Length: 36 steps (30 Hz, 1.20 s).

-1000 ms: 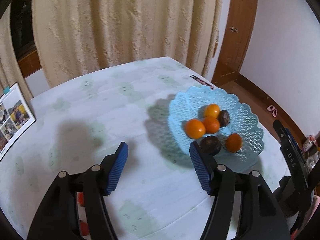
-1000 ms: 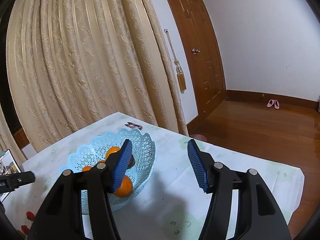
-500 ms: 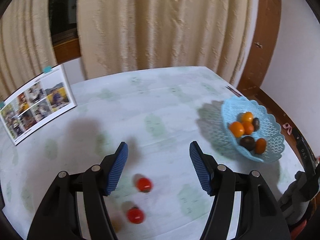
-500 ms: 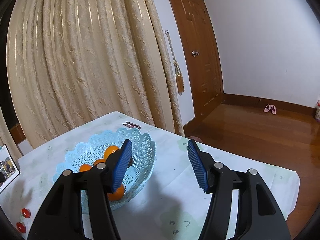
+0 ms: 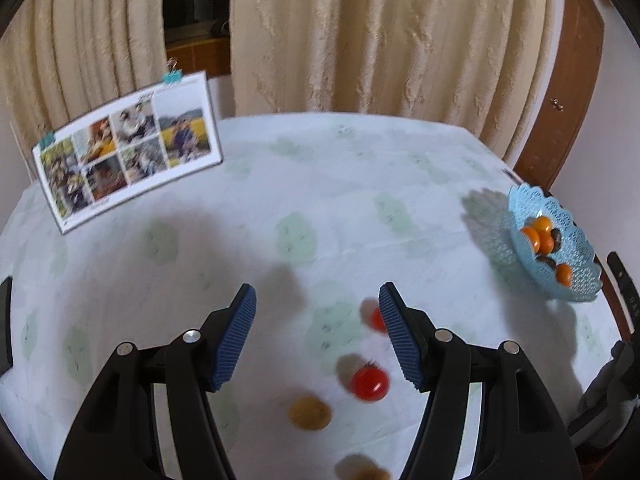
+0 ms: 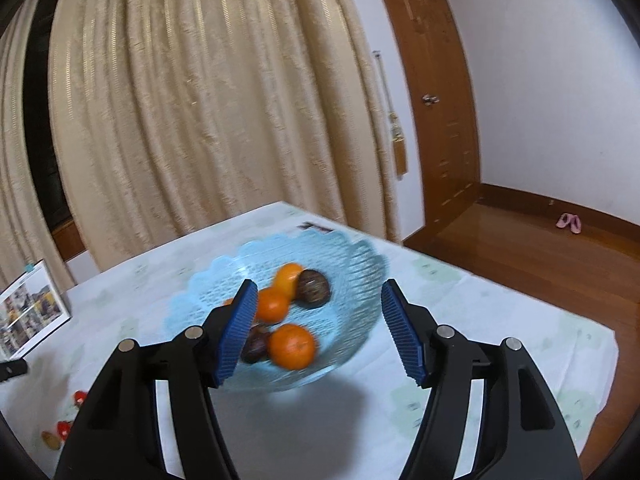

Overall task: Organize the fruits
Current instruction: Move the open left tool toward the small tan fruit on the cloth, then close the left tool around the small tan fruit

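In the left wrist view my left gripper (image 5: 318, 334) is open and empty above the table. Two red tomatoes (image 5: 370, 383) (image 5: 376, 319) lie between and beside its fingers, the far one touching the right finger's edge in the image. A brown fruit (image 5: 310, 412) lies nearer, another (image 5: 370, 473) at the bottom edge. The blue lace basket (image 5: 576, 280) with oranges and dark fruits sits far right. In the right wrist view my right gripper (image 6: 316, 334) is open and empty above the basket (image 6: 352, 264), which holds oranges (image 6: 291, 346) and a dark fruit (image 6: 313, 287).
A photo calendar (image 5: 128, 148) stands at the table's back left, also seen in the right wrist view (image 6: 30, 316). Beige curtains (image 5: 360, 40) hang behind the table. A wooden door (image 6: 436, 100) and wood floor lie to the right. The table's right edge (image 6: 560, 312) is near the basket.
My left gripper has swung left, away from the basket, bringing the tomatoes and brown fruits under its fingers. My right gripper has moved over the basket. Both stay open.
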### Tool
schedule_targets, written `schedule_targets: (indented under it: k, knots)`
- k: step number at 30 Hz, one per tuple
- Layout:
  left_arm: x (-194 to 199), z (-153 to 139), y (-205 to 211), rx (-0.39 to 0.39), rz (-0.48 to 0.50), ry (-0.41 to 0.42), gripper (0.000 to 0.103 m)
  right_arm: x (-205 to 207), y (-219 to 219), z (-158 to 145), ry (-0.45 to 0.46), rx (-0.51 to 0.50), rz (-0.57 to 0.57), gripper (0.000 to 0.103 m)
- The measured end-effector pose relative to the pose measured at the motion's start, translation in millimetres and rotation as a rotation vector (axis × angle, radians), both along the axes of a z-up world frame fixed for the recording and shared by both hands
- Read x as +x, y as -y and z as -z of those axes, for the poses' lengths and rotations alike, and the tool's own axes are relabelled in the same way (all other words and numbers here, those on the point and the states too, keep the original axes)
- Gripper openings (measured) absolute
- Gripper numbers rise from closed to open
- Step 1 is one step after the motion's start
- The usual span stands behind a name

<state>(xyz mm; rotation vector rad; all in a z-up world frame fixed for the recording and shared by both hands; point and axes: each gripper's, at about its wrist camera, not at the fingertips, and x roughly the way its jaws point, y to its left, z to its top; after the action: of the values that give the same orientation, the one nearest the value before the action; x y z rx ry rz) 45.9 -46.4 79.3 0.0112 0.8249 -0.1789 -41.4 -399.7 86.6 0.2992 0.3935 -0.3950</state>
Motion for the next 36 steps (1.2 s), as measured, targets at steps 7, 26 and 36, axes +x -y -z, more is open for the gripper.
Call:
schedule_targets:
  k: [7, 26, 36]
  knots:
    - [-21, 25, -15, 0.013, 0.003, -0.047, 0.064, 11, -36, 1, -0.034, 0.006, -0.117, 0.066]
    - [-34, 64, -23, -0.019, 0.061, -0.114, 0.052, 35, -143, 12, -0.152, 0.003, -0.462, 0.066]
    - [-35, 65, -18, -0.040, 0.112, -0.106, 0.029, 41, -173, 22, -0.201, 0.005, -0.553, 0.066]
